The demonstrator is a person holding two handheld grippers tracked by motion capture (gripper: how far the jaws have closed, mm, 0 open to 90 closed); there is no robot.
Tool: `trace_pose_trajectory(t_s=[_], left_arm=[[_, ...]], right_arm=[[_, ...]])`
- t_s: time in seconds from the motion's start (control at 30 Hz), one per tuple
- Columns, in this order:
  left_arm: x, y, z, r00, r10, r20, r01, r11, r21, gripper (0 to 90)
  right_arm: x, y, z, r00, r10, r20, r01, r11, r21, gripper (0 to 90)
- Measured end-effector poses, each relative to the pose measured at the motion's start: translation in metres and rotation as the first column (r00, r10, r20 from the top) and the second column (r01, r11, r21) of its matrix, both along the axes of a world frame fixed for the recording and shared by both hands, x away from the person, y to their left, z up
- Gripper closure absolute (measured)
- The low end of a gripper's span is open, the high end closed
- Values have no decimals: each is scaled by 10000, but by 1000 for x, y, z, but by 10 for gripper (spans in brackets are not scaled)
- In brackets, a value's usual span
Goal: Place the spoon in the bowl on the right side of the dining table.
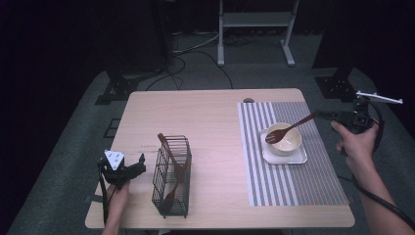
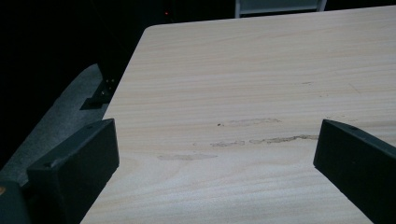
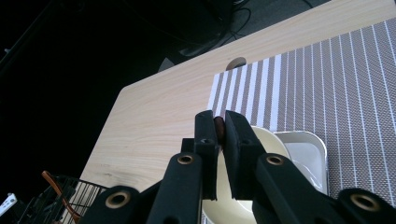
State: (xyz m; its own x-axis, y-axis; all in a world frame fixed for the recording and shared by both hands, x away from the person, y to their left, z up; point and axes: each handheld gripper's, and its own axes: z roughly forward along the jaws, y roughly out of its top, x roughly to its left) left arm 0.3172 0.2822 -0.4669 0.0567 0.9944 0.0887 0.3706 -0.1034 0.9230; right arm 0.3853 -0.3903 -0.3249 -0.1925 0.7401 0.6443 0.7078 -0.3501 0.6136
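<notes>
From the high view I see my right gripper (image 1: 327, 115) at the right edge of the table (image 1: 210, 122), closed on the handle of a wooden fork (image 1: 288, 129). The fork slopes down to the left and its head is inside the bowl (image 1: 285, 142). The bowl stands on a small tray (image 1: 297, 157), which lies on the striped mat (image 1: 288, 186). My left gripper (image 1: 142, 164) rests at the near left corner with the jaws apart, just beside a wire basket (image 1: 172, 188) that holds wooden utensils.

In the left gripper view the two jaws stand wide open over bare table (image 2: 243, 70).

In the right gripper view the jaws pinch the brown fork handle (image 3: 219, 127) above the bowl (image 3: 264, 140), with the tray (image 3: 308, 149) and the mat (image 3: 336, 84) behind.
</notes>
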Motion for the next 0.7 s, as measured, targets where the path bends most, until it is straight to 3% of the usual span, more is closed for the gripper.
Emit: trace_pose_trajectory(t_s=[0.7], left_arm=[[0,0,0,10000,-11,0,11,10000,18,0]], right_arm=[[-2,-16,-6,9987,-507,-76,507,9987,30,835]])
